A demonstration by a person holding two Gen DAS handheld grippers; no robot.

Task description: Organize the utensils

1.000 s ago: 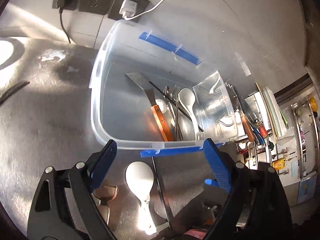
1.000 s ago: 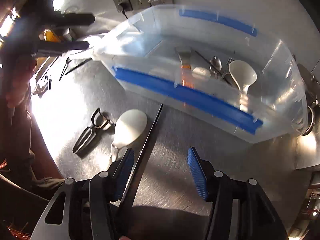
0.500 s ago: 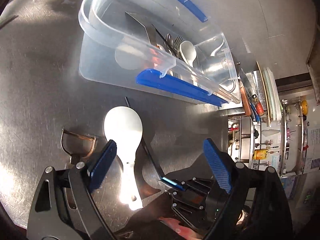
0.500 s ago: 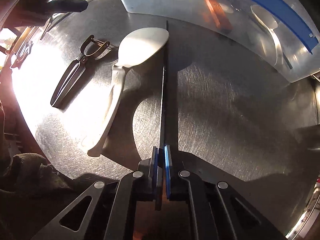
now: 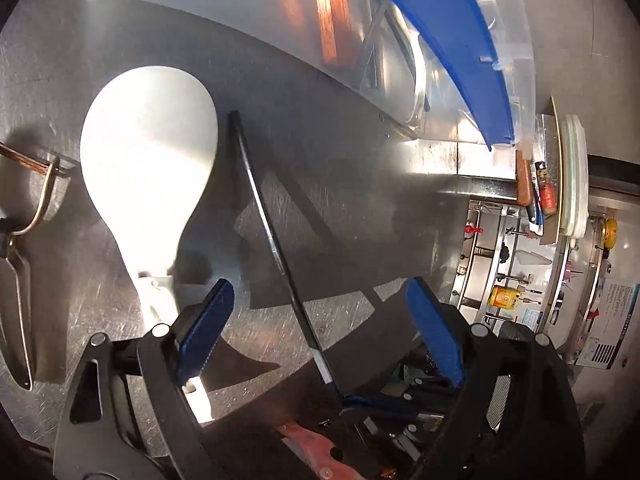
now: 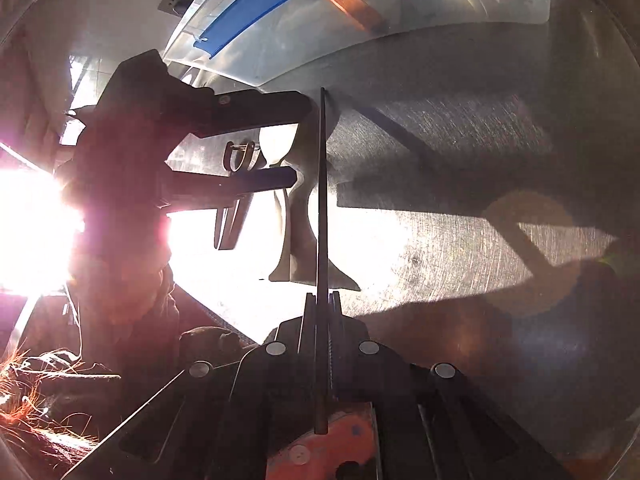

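The right gripper has just closed its jaws on the black chopstick: a second ago they stood apart with the stick lying along the inside of the left one, and now the blue pads are pinched tight on its near end, the shaft running straight out ahead of them. Its far tip still appears to rest on the steel surface, just short of the clear storage bin that lies beyond the jaws, so I judge the stick gripped but not yet lifted.

The left gripper has dropped low and close, its jaws spread wide and holding nothing. The white rice paddle now lies ahead of its left jaw, the handle running down behind that jaw's blue pad. The chopstick crosses the gap between the open jaws, untouched by either. A peeler lies further out to the left.

For the task, this means one utensil is secured and ready to go into the bin, where a wooden-handled blade already shows through the wall. The left looks set for the paddle next, though it would need to shift leftward to straddle the handle.
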